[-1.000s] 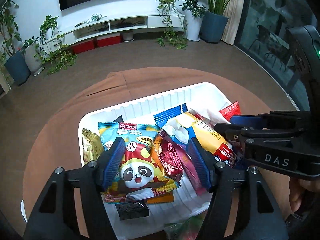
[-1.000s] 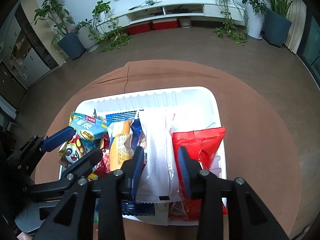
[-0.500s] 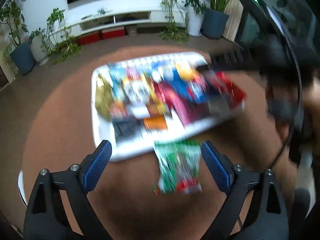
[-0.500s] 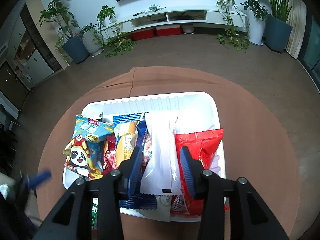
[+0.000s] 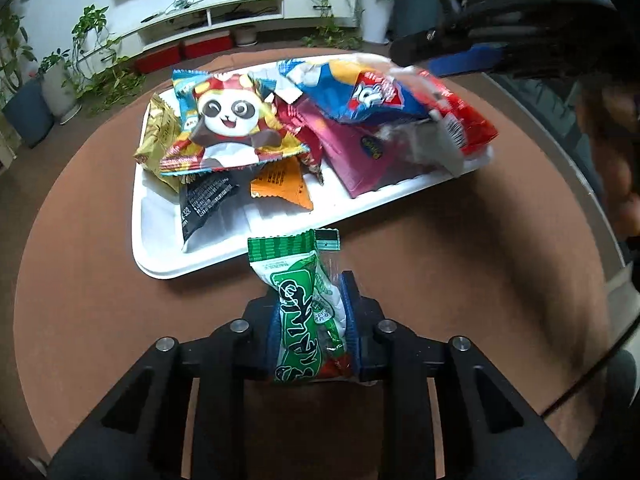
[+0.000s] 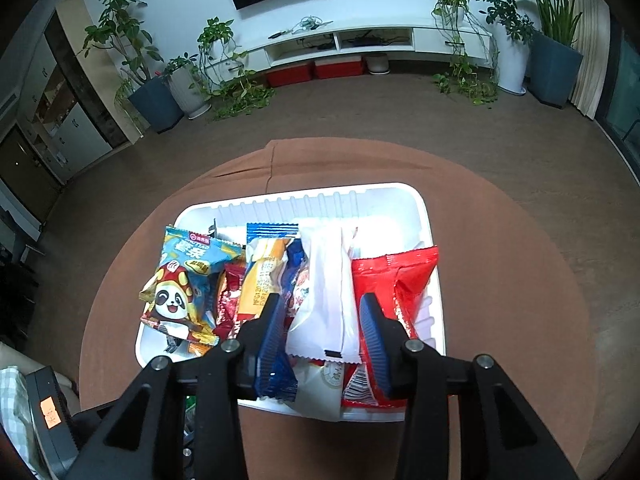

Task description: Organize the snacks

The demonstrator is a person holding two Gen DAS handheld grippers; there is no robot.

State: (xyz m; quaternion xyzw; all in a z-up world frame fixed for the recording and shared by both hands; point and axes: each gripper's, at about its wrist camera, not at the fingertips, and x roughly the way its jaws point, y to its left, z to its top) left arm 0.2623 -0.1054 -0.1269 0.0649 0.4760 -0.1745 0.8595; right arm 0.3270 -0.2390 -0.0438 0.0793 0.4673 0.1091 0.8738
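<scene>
Left gripper (image 5: 310, 334) is pinched on a green-and-white crinkly plastic snack packet (image 5: 306, 312), held over the brown round surface (image 5: 440, 264) just short of the near rim of the white ribbed plastic tray (image 5: 160, 256) piled with snacks. Right gripper (image 6: 322, 332) hangs spread astride a white plastic pouch (image 6: 326, 300) in the tray, not squeezing it. Risks: the slick green packet could slide out of the pinch, or dropping it on the heaped panda-print bag (image 5: 228, 128) could tip loose packs over the rim.
</scene>
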